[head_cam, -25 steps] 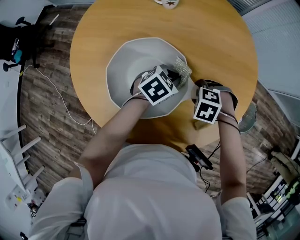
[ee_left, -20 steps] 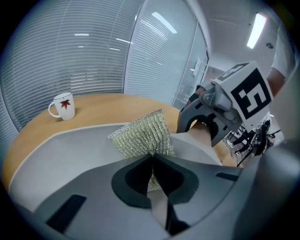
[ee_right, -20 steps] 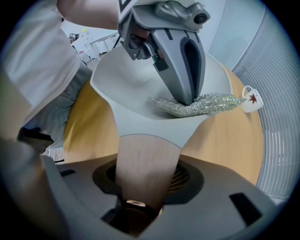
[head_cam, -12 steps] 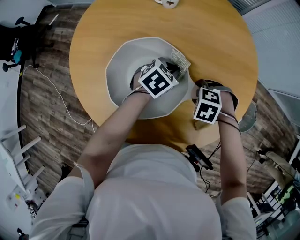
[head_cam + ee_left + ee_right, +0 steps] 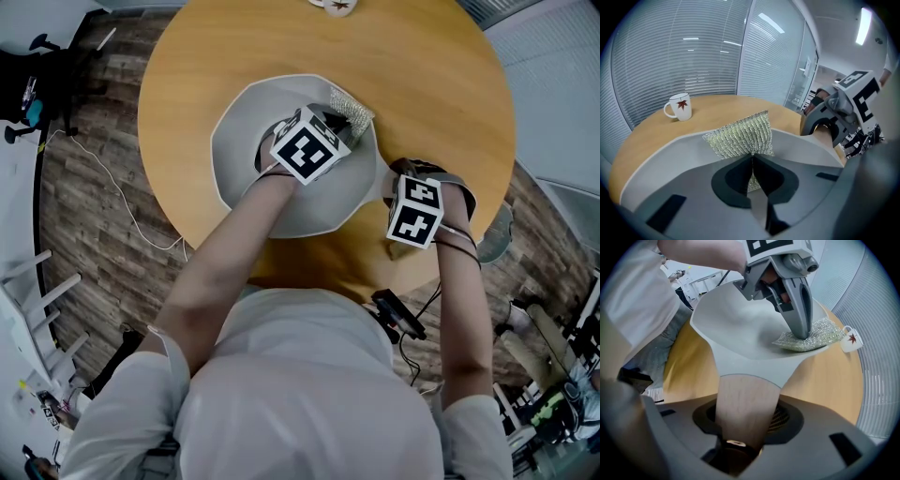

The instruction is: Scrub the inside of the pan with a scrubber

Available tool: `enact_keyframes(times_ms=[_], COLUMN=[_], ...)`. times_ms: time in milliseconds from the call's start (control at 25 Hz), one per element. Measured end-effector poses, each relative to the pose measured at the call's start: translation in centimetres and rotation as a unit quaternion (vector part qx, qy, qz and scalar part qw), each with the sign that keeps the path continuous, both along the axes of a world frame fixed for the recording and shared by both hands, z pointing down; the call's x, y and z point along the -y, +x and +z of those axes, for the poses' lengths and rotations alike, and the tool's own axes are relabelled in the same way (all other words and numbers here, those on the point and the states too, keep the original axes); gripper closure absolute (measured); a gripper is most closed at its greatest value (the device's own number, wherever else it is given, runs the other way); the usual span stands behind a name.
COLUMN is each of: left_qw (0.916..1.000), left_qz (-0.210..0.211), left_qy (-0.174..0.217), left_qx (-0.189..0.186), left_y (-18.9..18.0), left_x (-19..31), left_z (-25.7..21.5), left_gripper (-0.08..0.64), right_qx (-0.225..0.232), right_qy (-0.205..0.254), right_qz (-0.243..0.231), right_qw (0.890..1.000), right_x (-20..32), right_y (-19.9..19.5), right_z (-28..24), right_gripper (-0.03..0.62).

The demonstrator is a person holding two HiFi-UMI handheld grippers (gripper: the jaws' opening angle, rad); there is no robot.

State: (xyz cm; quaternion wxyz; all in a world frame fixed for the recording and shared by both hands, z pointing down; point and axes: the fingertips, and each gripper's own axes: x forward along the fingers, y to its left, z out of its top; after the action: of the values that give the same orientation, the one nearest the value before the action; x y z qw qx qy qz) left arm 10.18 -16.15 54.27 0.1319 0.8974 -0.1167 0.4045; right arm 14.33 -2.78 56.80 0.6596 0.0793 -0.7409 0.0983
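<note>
Left hand-held gripper pinched the scrubber by the pan's far rim. Right hand-held gripper clamped the handle. Overshooting that rim could snag the scrubber.

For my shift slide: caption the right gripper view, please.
Right tongs clamp the wooden handle while left tongs hold the scrubber against the pan.

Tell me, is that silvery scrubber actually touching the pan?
Touching. In the right gripper view the scrubber lies inside the pan, flat on its wall near the far rim, held there by the left gripper, with no gap beneath it.
</note>
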Motion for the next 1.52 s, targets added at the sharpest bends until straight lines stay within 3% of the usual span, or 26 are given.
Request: enact_keyframes(times_ms=[680, 1520], left_qw=[0.9982, 0.9938], left_qz=[-0.042, -0.099], left_qy=[0.026, 0.015], left_qx=[0.033, 0.049], left_y=[-3.6, -8.7], left_x=[4.7, 6.7], left_z=[0.6, 1.0], left_gripper=[0.543, 0.543], right_qx=[0.002, 0.010], right_qy=[-0.005, -0.001], right_qz=[0.007, 0.017], right_qw=[1.000, 1.000], right_x=[0.1, 0.2], right_y=[-0.1, -0.2], right_z=[-0.5, -0.3], right_gripper=[0.400, 0.400])
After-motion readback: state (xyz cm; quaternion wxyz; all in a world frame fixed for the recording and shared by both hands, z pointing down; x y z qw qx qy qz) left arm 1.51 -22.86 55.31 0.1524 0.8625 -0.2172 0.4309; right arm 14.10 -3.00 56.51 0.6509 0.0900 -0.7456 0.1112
